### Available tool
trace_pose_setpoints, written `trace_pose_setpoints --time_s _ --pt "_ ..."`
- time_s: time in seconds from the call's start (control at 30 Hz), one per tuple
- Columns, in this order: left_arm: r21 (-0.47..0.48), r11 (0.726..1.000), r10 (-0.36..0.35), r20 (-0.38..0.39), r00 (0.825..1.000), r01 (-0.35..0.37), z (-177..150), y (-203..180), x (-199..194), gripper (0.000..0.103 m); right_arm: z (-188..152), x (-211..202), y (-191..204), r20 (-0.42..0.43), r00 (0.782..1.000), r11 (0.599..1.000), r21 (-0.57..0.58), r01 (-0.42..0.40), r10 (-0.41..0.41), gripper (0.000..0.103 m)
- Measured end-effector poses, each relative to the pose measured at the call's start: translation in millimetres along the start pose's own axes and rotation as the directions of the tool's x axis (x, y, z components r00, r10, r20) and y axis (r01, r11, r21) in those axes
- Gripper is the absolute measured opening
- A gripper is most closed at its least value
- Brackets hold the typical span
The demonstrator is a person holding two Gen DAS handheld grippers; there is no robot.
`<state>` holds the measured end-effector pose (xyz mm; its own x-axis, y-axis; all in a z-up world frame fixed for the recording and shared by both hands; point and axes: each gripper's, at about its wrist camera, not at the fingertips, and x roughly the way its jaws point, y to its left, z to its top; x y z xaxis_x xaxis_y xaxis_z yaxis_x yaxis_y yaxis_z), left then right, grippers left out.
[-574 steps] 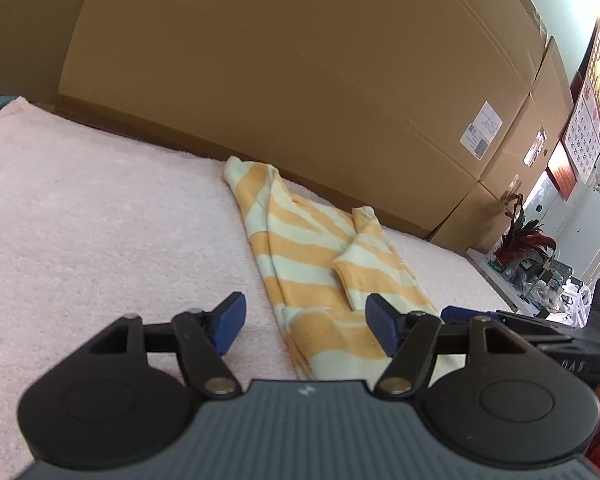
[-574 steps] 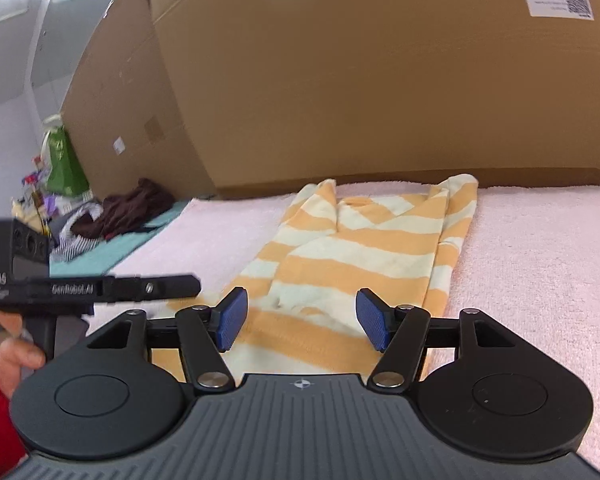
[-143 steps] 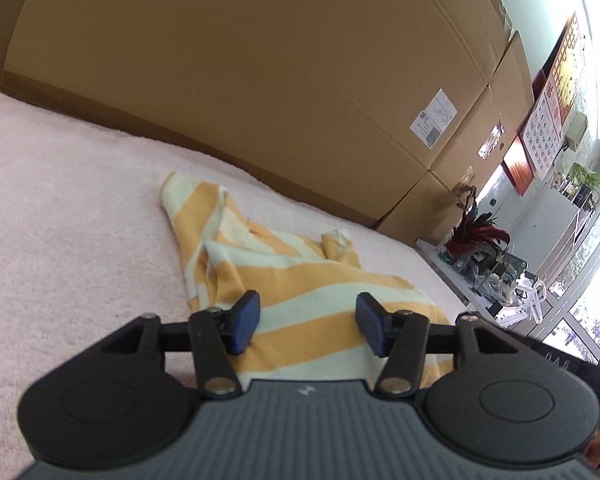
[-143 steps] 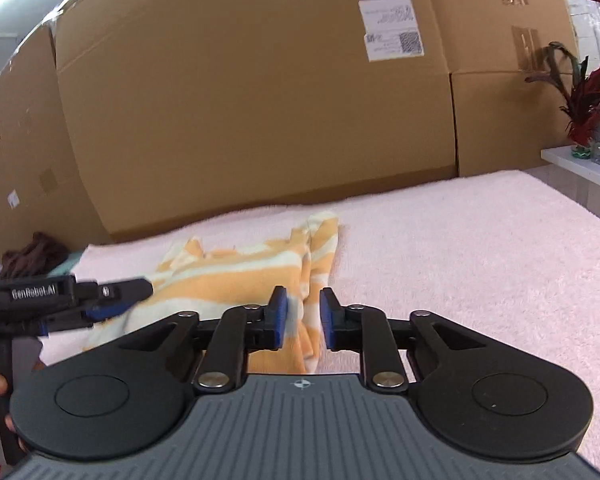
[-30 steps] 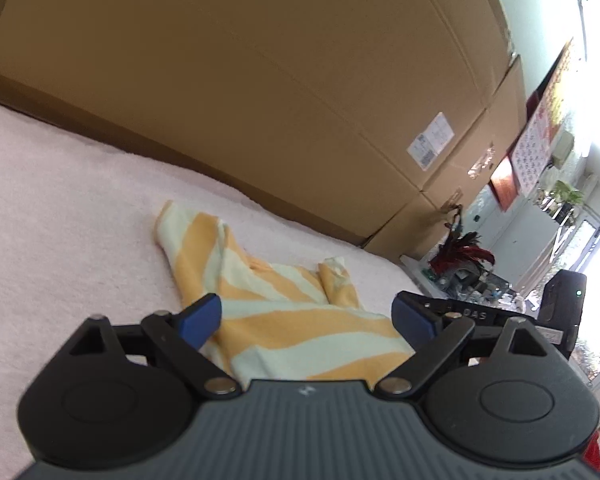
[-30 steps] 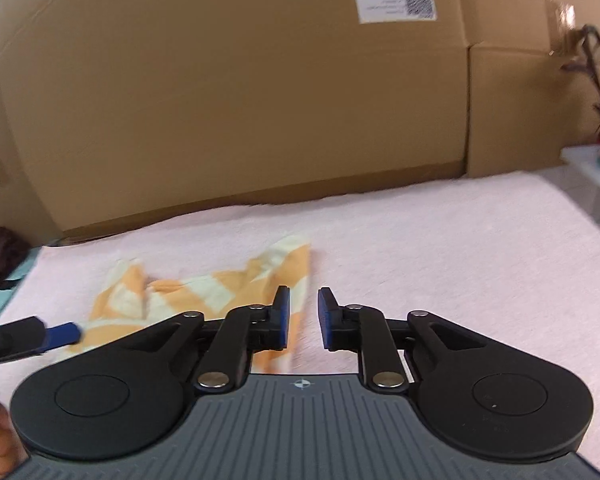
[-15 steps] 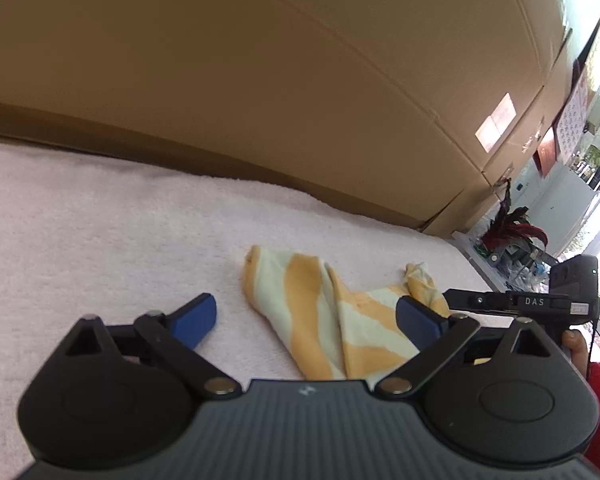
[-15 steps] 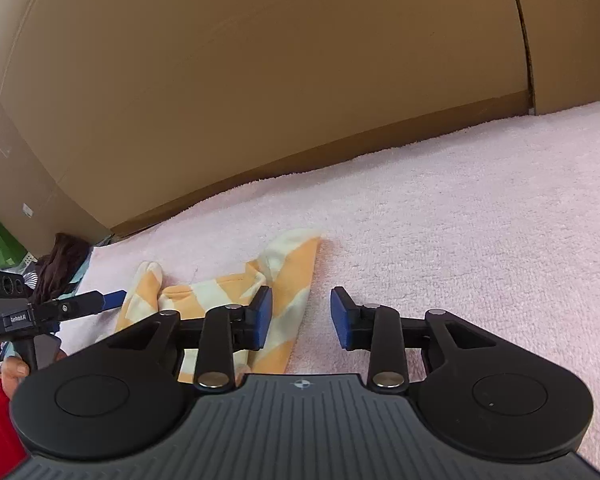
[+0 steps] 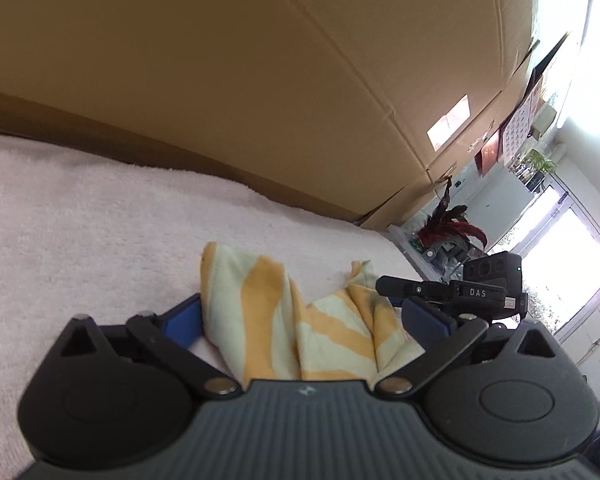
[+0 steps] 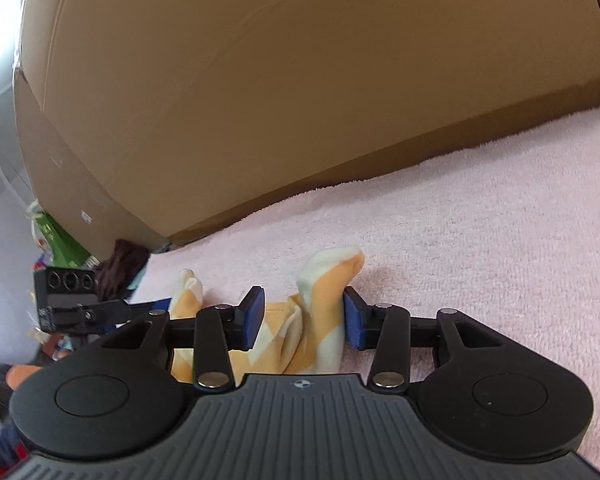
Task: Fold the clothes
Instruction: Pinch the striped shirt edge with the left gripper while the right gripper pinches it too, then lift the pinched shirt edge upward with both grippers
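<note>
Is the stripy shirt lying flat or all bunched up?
Bunched up. The shirt stands in tall folds and ridges on the pink towel, with one end poking up.

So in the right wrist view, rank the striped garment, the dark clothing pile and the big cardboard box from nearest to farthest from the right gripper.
1. Striped garment: bunched between the open fingers of the right gripper.
2. Dark clothing pile: farther back on the left, at the edge of the pink towel.
3. Cardboard box: standing behind the towel, filling the background.
</note>
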<state>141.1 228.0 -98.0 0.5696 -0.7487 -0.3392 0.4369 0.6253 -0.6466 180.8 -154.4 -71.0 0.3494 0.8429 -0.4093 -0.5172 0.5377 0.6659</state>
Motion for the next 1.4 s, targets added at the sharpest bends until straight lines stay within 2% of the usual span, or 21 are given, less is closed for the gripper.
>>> trace_pose_setpoints --time_s 0.1,0.17,0.23,0.3,0.37,0.4,0.43,0.47,0.57,0.67,0.7,0.77,0.83,1.03,1.1,1.13,1.17,1.2,1.23,1.3,1.4 --pt "-0.034 0.999 -0.004 0.022 1.000 0.005 -0.8 4.4 -3.4 0.089 0.5 -1.8 -1.2 -0.004 1.000 1.000 0.014 -0.012 0.012 0.045" --pt "-0.042 0.998 0.040 0.018 0.999 -0.039 -1.1 5.7 -2.2 0.067 -1.1 -2.5 4.0 0.005 1.000 1.000 -0.023 0.014 -0.014 0.042" --pt "-0.040 0.998 0.055 0.012 0.998 -0.054 -1.6 5.1 -1.2 0.063 -3.2 -0.5 10.0 0.024 0.998 0.996 -0.067 0.058 -0.057 0.033" --pt "-0.031 0.998 0.049 0.009 0.999 -0.049 -2.3 4.3 -1.7 0.062 -3.1 0.2 9.9 0.028 0.998 0.996 -0.067 0.066 -0.065 0.032" --pt "-0.019 0.999 0.043 0.020 0.999 -0.043 -3.2 2.7 -2.8 0.042 -2.5 0.6 8.3 0.030 0.997 0.996 -0.057 0.066 -0.064 0.030" --pt "-0.011 0.999 0.041 0.031 0.999 -0.040 -3.9 1.5 -3.7 0.034 -1.7 1.0 8.0 0.030 0.997 0.995 -0.058 0.079 -0.078 0.022" --pt "-0.001 0.999 0.038 0.043 0.998 -0.038 -4.5 -0.2 -4.4 0.013 -0.8 1.7 8.7 0.031 0.994 0.992 -0.066 0.108 -0.106 0.009" --pt "0.011 0.999 0.037 0.053 0.998 -0.038 -5.1 -2.3 -4.7 0.005 -0.1 1.2 8.6 0.032 0.992 0.990 -0.069 0.124 -0.122 0.008" --pt "0.024 0.998 0.059 0.059 0.996 -0.061 -5.4 -5.1 -3.5 0.005 0.5 -0.3 6.9 0.034 0.992 0.989 -0.075 0.128 -0.126 0.008" --pt "-0.033 0.997 0.076 0.071 0.995 -0.073 -3.6 3.6 -5.1 0.006 1.3 -1.5 4.7 0.035 0.992 0.990 -0.075 0.123 -0.120 0.008" --pt "-0.072 0.995 0.070 0.072 0.995 -0.065 -2.7 9.8 -6.3 0.011 1.6 -1.8 3.5 0.033 0.993 0.991 -0.068 0.115 -0.113 0.010" --pt "-0.148 0.989 0.041 0.065 0.997 -0.031 -1.4 21.4 -7.7 0.045 1.9 -2.2 0.7 0.028 0.995 0.995 -0.048 0.092 -0.091 0.020" --pt "-0.152 0.988 0.017 0.057 0.998 -0.008 -1.3 22.0 -7.6 0.051 2.2 -1.9 -1.1 0.026 0.998 0.998 -0.029 0.058 -0.057 0.037" --pt "-0.157 0.984 -0.071 0.058 0.996 0.079 -1.5 17.1 1.5 0.069 1.1 2.5 3.1 0.038 0.998 0.998 -0.045 0.044 -0.042 0.042" --pt "-0.162 0.984 -0.062 0.059 0.996 0.071 -2.1 17.6 1.5 0.064 0.3 2.6 5.2 0.041 0.998 0.997 -0.058 0.050 -0.047 0.043" --pt "-0.165 0.985 -0.051 0.059 0.997 0.060 -2.6 17.9 1.3 0.052 0.1 2.7 6.3 0.042 0.998 0.996 -0.064 0.055 -0.053 0.043" --pt "-0.169 0.984 -0.043 0.056 0.998 0.051 -3.0 18.4 1.5 0.032 -0.1 2.7 7.5 0.042 0.997 0.996 -0.071 0.063 -0.060 0.041" --pt "-0.170 0.984 -0.035 0.053 0.998 0.043 -3.3 18.5 1.6 0.022 -0.3 2.7 8.6 0.043 0.996 0.994 -0.079 0.079 -0.075 0.035" --pt "-0.163 0.986 -0.024 0.057 0.998 0.033 -3.5 17.4 1.0 0.012 -0.4 2.6 9.3 0.046 0.994 0.991 -0.083 0.106 -0.102 0.019" --pt "-0.136 0.991 -0.002 0.072 0.997 0.011 -3.9 13.6 -2.3 0.008 -0.6 2.2 9.1 0.053 0.988 0.986 -0.077 0.149 -0.145 0.010" --pt "-0.097 0.995 0.022 0.086 0.996 -0.014 -4.6 7.9 -5.6 0.002 -0.8 -1.8 7.2 0.063 0.988 0.987 -0.074 0.143 -0.139 0.009"
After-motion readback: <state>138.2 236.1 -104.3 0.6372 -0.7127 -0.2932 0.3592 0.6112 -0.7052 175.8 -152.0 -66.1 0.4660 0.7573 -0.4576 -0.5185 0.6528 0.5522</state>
